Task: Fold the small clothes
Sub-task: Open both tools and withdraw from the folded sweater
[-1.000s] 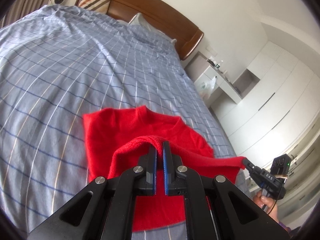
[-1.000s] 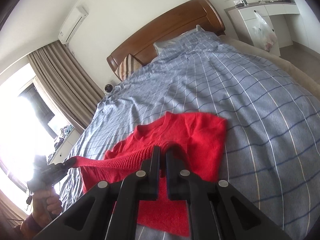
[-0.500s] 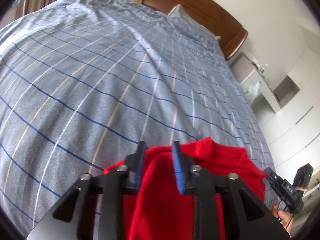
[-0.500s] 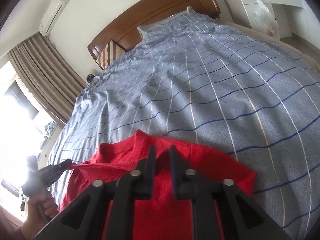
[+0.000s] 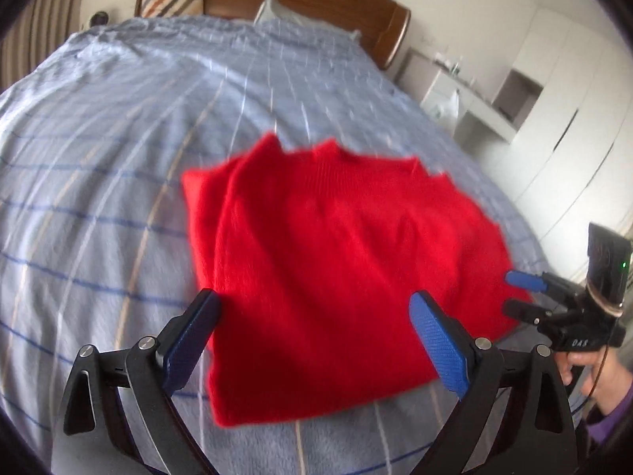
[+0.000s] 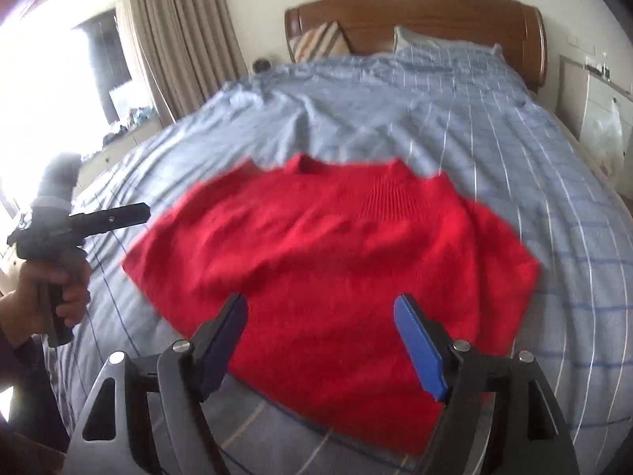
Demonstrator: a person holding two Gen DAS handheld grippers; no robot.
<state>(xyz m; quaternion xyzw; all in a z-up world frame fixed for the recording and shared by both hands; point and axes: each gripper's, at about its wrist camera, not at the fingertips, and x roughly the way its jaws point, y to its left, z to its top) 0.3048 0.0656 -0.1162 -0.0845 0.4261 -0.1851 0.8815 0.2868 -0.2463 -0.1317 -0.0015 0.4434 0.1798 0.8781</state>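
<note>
A red knitted sweater (image 5: 336, 269) lies folded into a rough rectangle on a bed covered with a blue checked sheet (image 5: 118, 150), its ribbed collar edge pointing toward the wooden headboard (image 6: 415, 12). The left gripper (image 5: 312, 340) hangs just above the sweater's near edge with its blue-padded fingers (image 5: 437, 340) spread wide and holding nothing. The right gripper (image 6: 320, 340) hovers over the near edge from the other side, its fingers (image 6: 419, 348) likewise parted and empty. In the left view the right gripper appears at the far right, off the sweater's side, gripped by a bare hand (image 5: 593, 372); in the right view the left gripper shows at the far left, clear of the cloth. Both views are blurred, so fine creases cannot be read. With both grippers empty and the garment lying flat in layers, a fold seems to be finished, and the wide-spread fingers look ready either to take a new edge or to leave. A striped cushion (image 6: 320, 41) and a pillow (image 6: 439, 43) sit by the headboard.
</note>
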